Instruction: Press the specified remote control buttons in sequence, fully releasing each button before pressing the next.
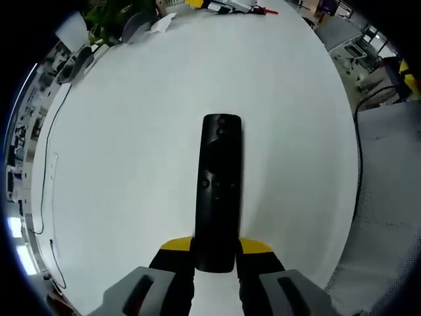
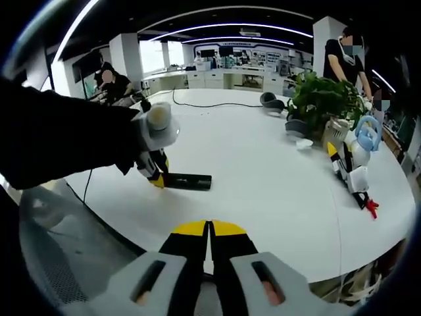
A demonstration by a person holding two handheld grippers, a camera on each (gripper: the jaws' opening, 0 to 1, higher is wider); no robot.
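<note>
A long black remote [image 1: 219,184] lies lengthwise on the white table [image 1: 131,145], its buttons facing up. My left gripper [image 1: 216,247] is shut on the remote's near end, one yellow-tipped finger on each side. In the right gripper view the same remote [image 2: 189,181] rests on the table [image 2: 263,171], with the left gripper [image 2: 156,176] clamped on its left end and a dark sleeve behind it. My right gripper [image 2: 209,229] hovers above the table's near edge, shut with nothing between its fingers, well short of the remote.
A potted plant [image 2: 322,99] and spare yellow-and-white tools [image 2: 352,164] stand at the table's far right. A black cable [image 1: 46,178] runs along one table edge. A grey mesh chair [image 1: 388,197] sits beside the table. People stand in the background.
</note>
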